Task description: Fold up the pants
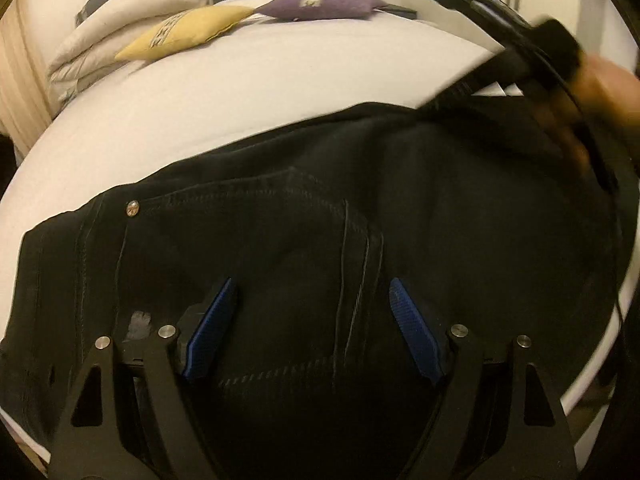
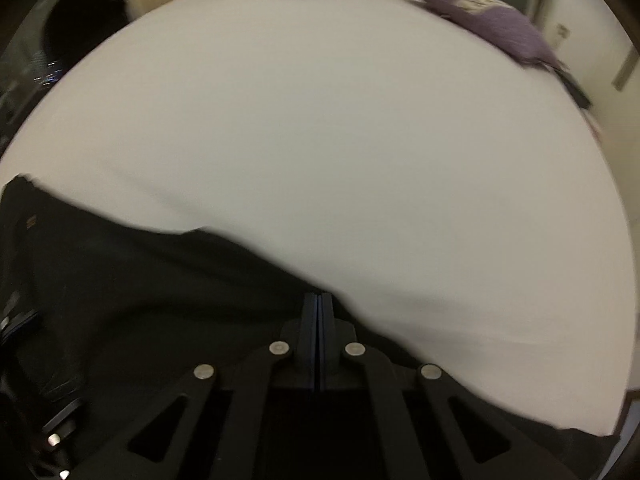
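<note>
Pants (image 1: 320, 208), one black pair with pale stitching, spread on bed (image 1: 240, 92) near two cushions; left gripper (image 1: 312, 300) jaws apart, right gripper (image 2: 319, 300) jaws pinching pants edge

White bed (image 2: 320, 140); yellow cushion (image 1: 180, 34), purple cushion (image 1: 324, 2), folded duvet (image 1: 132, 12) at head.

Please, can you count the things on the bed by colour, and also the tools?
Black pants: 1
Yellow cushion: 1
Purple cushion: 1
White pillow stack: 1
Tools: 2, left tool and right tool
Total: 6
</note>
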A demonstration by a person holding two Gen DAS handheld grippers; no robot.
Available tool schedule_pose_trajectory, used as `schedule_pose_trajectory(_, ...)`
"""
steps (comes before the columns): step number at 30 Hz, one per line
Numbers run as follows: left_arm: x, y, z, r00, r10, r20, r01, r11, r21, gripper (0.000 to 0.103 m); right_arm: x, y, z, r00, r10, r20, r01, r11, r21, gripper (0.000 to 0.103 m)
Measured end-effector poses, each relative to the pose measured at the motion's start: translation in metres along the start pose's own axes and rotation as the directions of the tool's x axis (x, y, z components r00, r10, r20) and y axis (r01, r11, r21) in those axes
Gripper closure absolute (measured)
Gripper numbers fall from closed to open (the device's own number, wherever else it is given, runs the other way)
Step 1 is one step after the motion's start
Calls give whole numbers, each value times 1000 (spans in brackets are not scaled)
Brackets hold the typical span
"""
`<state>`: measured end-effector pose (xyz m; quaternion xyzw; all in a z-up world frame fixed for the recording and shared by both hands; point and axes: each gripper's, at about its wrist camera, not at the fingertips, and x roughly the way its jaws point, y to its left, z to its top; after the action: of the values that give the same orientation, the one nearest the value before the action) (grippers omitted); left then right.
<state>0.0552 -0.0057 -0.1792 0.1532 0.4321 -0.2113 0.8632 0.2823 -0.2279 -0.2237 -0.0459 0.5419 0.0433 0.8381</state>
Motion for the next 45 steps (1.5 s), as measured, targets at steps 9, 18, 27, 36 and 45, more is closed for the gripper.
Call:
schedule_pose_trajectory(9,-64,-57,25,986,-110,123,102,992,75,26,-92,-19,-75,967,219,130,-228,972,55,80)
schedule_pose_trajectory(18,-25,-111,-12,989,-142,-44,147,980,135,26,-56,-106,-143,999,45,20,-47,987,155,103)
schedule_pose_trajectory(27,-73,-122,30,980,-181,83,167,973,160,27,-121,-151,-180,986,61,157,-110,939,325,61)
schedule_pose_trajectory(36,-30,-191,-2,976,-209,-65,218,952,215,28,-91,-226,-250,998,-6,59,-23,883,470,103)
schedule_pose_trajectory(45,-27,-200,3,977,-201,-67,211,952,222,28,-166,-249,-327,993,-105,48,46,742,669,95)
